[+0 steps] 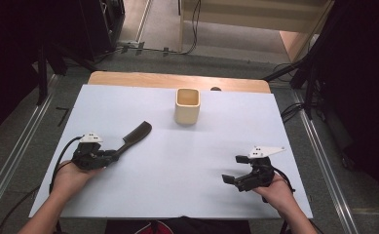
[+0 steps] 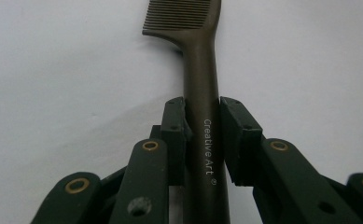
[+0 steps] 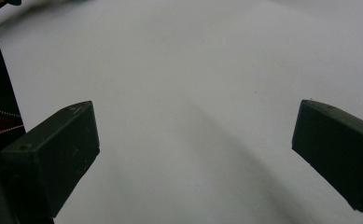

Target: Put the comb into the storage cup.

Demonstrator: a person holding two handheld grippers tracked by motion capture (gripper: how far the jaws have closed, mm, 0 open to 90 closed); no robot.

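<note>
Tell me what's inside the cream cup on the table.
The cup stands open-topped; the high view shows its rim and upper inner wall, with nothing sticking out. Its bottom is hidden by the near wall, so something small could lie there unseen.

Both forearms come in from the near edge of the table, well apart. The left hand holds the left gripper low and angled forward to the right, its 2 jaws clamped tight on a slim dark handle. The right hand holds the right gripper pointing left, seemingly just above the surface, jaws spread wide.
</note>
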